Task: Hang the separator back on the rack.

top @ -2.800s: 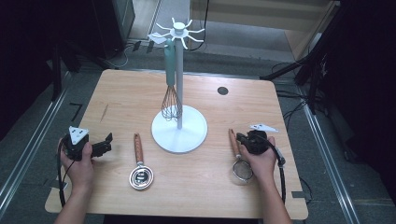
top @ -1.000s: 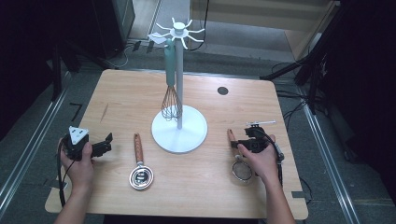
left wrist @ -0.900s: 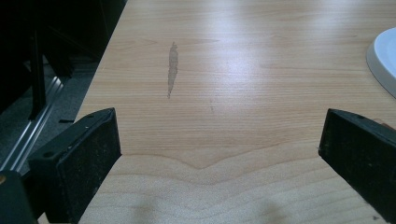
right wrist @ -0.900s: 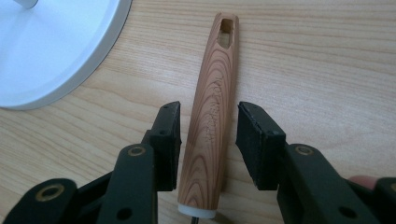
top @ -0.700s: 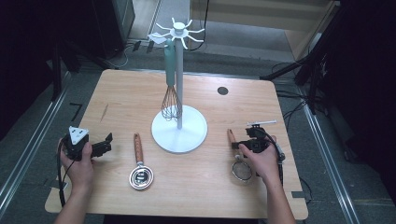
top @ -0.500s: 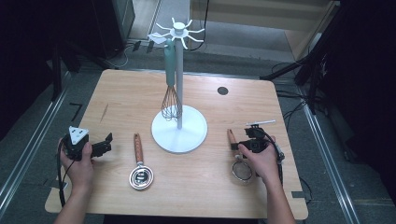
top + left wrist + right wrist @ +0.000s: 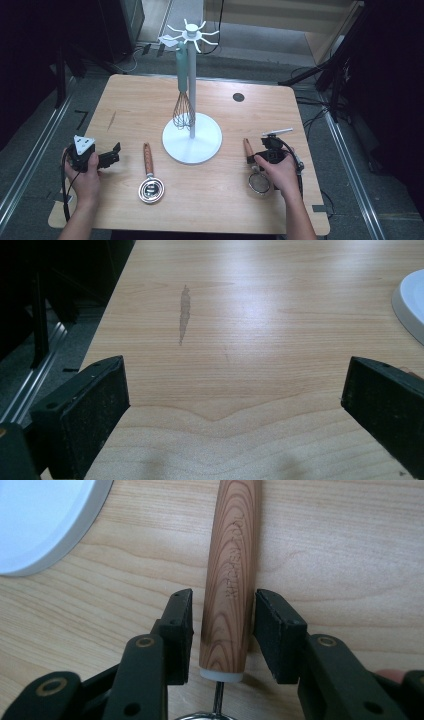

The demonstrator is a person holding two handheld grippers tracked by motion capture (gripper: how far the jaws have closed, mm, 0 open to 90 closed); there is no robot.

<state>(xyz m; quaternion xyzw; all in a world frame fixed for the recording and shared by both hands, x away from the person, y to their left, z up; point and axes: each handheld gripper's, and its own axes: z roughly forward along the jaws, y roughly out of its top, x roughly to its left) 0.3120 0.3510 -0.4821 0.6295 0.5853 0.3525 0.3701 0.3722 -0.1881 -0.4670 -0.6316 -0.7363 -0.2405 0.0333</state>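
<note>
The right gripper (image 7: 220, 635) is set down over the wooden handle (image 7: 232, 575) of a small strainer (image 7: 257, 175), which lies flat on the table (image 7: 150, 100) to the right of the white utensil stand (image 7: 191, 137), near that stand's round base. The jaws are seen about half open, one pad on each side of the handle close to its metal-stem end; a thin gap can be made out on either side, so nothing is clamped yet.

The handle is judged stiff, light and smoothly finished, so it could slide or roll under a loose pinch. A hold near the stem end, as lined up now, looks sensible: the mesh bowl is kept close to the jaws and little tipping is to be expected. The thin stem and mesh are best left untouched, being easily bent.

The left gripper (image 7: 102, 157) is held wide open and empty, left of the stand, over bare tabletop. A whisk (image 7: 183, 95) hangs from the stand, and a second wooden-handled strainer (image 7: 150, 177) lies to the stand's lower left.
</note>
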